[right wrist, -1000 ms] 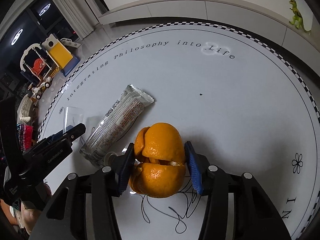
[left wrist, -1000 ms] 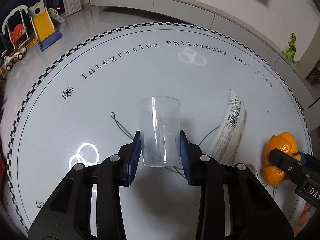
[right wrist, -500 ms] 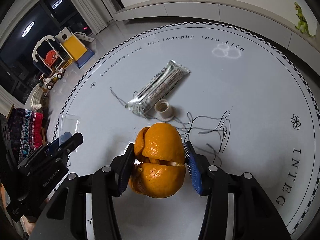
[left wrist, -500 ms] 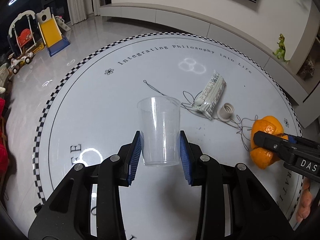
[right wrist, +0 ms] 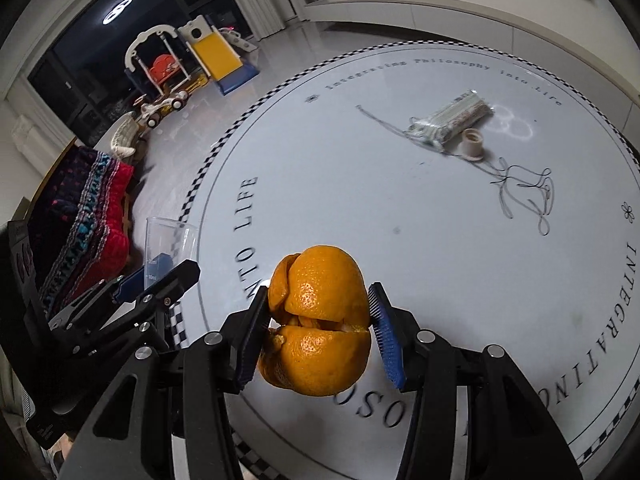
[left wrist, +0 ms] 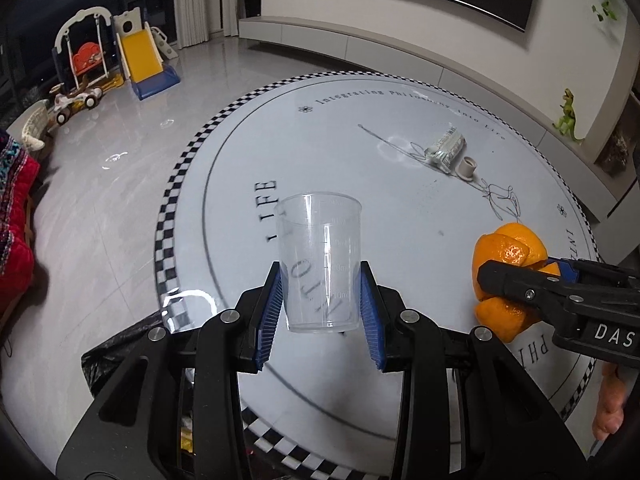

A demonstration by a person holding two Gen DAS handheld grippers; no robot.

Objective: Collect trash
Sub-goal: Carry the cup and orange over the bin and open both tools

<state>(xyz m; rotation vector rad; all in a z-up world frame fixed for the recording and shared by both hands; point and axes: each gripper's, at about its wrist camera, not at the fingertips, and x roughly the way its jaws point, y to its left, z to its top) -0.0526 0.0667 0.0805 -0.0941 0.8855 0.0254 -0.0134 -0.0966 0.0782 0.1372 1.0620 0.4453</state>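
Left wrist view: I found the left gripper (left wrist: 320, 308) clamped on a clear plastic cup (left wrist: 319, 264), its blue pads pressed against the lower wall on both sides. The cup stood upright between the jaws, empty as far as I could see, with faint graduation marks up its side. It hung above the near edge of the round table (left wrist: 400, 184). A black bag (left wrist: 120, 360) lay open just below that edge, partly hidden by the gripper. At the right of the view the right gripper (left wrist: 516, 276) held the orange peel (left wrist: 508, 280).

Right wrist view: the right gripper (right wrist: 316, 332) was closed on the orange peel (right wrist: 318, 328), a hollow split shell with a gap across its middle. It was clear of the tabletop. A foil wrapper (right wrist: 452, 120), a small white cap (right wrist: 472, 144) and a loose thread (right wrist: 524, 188) lay together on the far half, well apart from both grippers.

Judgement: the step in hand appeared to be carrying both items to the bag. I would bring each one fully over the opening before letting go, cup first, as the thin wall could slip or crack under pressure. The peel looked soft and liable to fold or shed a piece.
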